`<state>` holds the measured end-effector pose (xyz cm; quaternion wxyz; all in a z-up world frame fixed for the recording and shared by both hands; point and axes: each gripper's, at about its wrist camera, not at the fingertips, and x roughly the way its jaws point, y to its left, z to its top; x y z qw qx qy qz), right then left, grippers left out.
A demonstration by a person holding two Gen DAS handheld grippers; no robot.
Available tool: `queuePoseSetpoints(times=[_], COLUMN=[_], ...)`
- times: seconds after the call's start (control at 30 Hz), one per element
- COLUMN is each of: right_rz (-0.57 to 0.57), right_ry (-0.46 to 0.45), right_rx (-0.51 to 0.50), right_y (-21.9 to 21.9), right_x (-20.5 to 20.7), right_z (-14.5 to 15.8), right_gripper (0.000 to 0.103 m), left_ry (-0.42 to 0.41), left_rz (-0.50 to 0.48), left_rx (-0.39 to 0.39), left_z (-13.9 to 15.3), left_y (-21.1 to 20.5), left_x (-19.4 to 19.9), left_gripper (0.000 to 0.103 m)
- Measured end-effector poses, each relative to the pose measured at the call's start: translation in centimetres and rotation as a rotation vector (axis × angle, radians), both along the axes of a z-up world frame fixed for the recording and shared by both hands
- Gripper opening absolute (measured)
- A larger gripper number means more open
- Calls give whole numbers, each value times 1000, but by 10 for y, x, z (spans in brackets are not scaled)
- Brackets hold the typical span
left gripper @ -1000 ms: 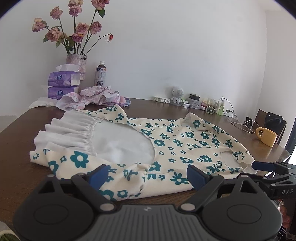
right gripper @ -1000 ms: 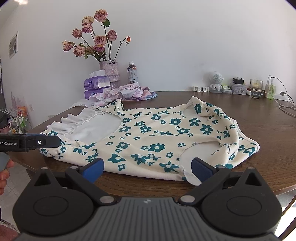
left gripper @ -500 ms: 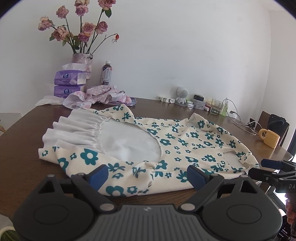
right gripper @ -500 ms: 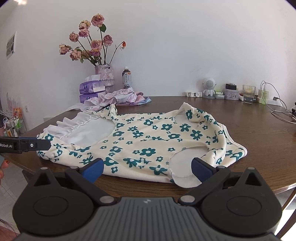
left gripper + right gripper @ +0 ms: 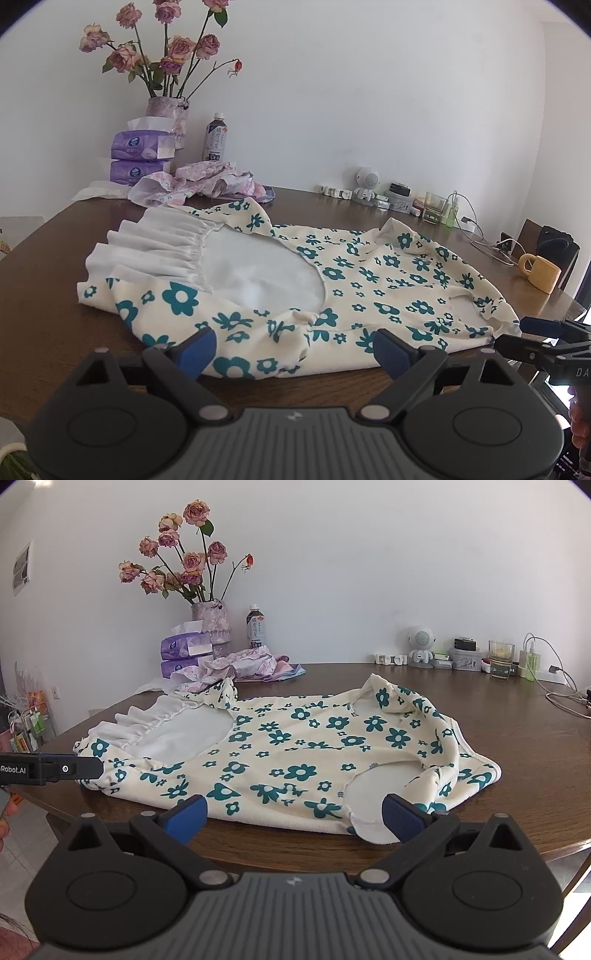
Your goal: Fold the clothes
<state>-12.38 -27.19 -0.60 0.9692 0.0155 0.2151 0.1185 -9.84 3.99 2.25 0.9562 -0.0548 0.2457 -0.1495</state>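
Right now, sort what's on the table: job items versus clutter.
Job: floral dress; left gripper and right gripper, both open.

Clutter: rose vase, tissue packs, drink bottle, crumpled pink cloth, yellow mug, glass, toy robot.

A garment [image 5: 332, 291] is lying spread across the middle of the surface [image 5: 48, 317]. At 11 o'clock behind it, a vase [image 5: 168, 114] is standing beside stacked tissue packs [image 5: 142, 157] and a bottle [image 5: 215, 138]; crumpled clothes [image 5: 199, 181] are sitting before them. A mug [image 5: 540, 273] is resting at 2 o'clock.
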Motion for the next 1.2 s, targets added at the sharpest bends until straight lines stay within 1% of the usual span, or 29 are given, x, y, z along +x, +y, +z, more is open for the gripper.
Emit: queuePoseSetpoints(times=[0.87, 1.2], right_rz=[2, 12], right_ry=[18, 18], right_rx=[-1, -4], right_y=[2, 3], right_x=[0, 0], right_z=[-5, -5], right_gripper=[103, 103], left_ry=[11, 2], left_rz=[3, 5], left_rx=[2, 7], left_z=[-3, -2], left_y=[1, 2], left_x=[-2, -3], left_gripper=[92, 92])
